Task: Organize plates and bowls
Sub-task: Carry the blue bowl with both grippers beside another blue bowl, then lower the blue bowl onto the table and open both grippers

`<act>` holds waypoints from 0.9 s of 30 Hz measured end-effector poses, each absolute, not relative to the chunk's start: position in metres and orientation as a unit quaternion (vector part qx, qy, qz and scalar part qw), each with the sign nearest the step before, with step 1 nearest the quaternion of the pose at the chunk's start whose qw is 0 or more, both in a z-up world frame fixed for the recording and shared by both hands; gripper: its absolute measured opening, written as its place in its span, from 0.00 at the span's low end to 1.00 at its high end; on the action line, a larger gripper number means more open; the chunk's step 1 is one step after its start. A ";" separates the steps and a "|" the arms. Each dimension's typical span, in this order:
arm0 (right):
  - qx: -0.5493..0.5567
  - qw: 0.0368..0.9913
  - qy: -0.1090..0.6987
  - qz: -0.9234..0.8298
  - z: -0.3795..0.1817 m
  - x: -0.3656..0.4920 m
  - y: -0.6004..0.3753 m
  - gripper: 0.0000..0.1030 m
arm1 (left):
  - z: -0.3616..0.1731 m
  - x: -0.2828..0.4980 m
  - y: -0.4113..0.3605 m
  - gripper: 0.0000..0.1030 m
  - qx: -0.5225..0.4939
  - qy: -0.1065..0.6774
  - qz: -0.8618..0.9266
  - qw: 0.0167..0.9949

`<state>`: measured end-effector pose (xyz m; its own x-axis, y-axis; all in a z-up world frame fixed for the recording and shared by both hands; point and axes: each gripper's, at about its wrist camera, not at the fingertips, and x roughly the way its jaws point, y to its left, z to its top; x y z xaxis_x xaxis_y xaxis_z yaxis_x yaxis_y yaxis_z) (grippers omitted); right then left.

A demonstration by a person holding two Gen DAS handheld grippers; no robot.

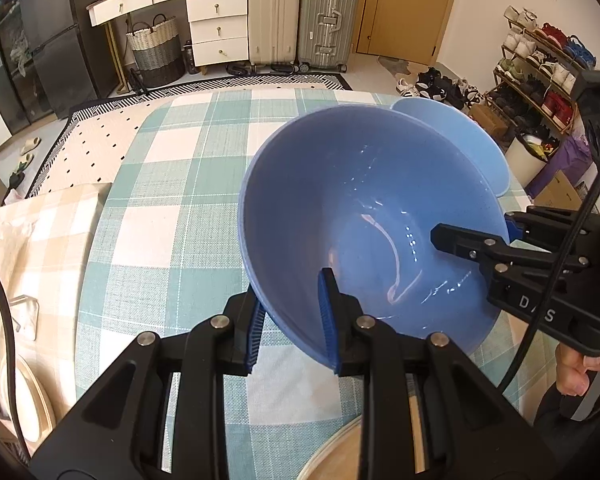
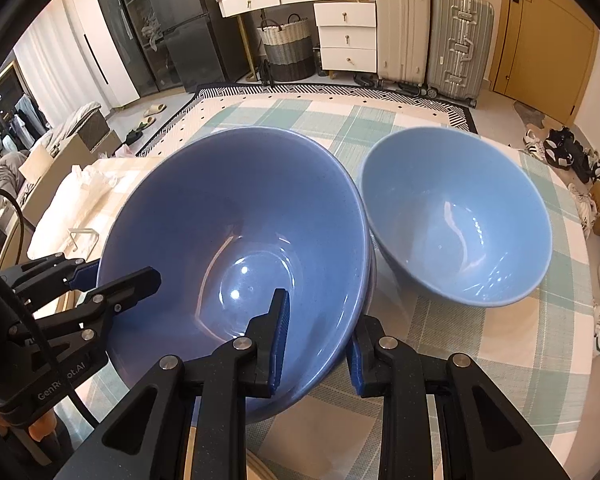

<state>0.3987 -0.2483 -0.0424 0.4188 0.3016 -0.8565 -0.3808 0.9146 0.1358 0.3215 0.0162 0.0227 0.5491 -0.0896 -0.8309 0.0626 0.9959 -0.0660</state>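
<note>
A dark blue bowl [image 1: 340, 208] [image 2: 240, 208] is held tilted just above the checked tablecloth [image 1: 172, 208] [image 2: 460, 360]. My left gripper [image 1: 292, 326] [image 2: 112, 276] is shut on its left rim, one finger inside and one outside. On the opposite rim my right gripper [image 2: 318, 350] [image 1: 484, 234] is shut the same way. In the right wrist view a second rim edge shows under the bowl's right side; I cannot tell if another bowl is nested there. A lighter blue bowl [image 2: 460, 220] [image 1: 460, 132] stands upright on the cloth just right of it, almost touching.
A pale wooden round rim [image 1: 332, 456] lies at the table's near edge under my left gripper. A beige checked cloth [image 1: 40, 240] and a clear stand [image 1: 24, 312] sit left of the table. Suitcases [image 1: 300, 12] and a shoe rack [image 1: 540, 64] stand beyond.
</note>
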 end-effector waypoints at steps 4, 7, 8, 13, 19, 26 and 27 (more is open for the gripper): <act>-0.040 0.840 0.500 0.206 -0.045 0.399 -0.247 0.26 | 0.018 0.324 0.014 0.21 -0.012 0.473 -0.042 0.880; -0.042 0.840 0.500 0.207 -0.045 0.398 -0.247 0.26 | 0.018 0.321 0.012 0.21 -0.009 0.477 -0.041 0.878; -0.042 0.839 0.501 0.208 -0.045 0.397 -0.247 0.26 | 0.018 0.320 0.010 0.21 -0.008 0.479 -0.040 0.877; -0.047 0.837 0.503 0.211 -0.046 0.395 -0.247 0.26 | 0.020 0.317 0.003 0.21 0.001 0.483 -0.039 0.875; -0.043 0.836 0.505 0.210 -0.048 0.400 -0.247 0.26 | 0.018 0.327 0.001 0.21 0.005 0.487 -0.038 0.873; -0.042 0.840 0.501 0.204 -0.051 0.397 -0.247 0.26 | 0.014 0.332 0.001 0.21 0.001 0.487 -0.040 0.872; -0.044 0.840 0.500 0.203 -0.051 0.396 -0.246 0.26 | 0.014 0.332 0.002 0.22 0.000 0.488 -0.040 0.872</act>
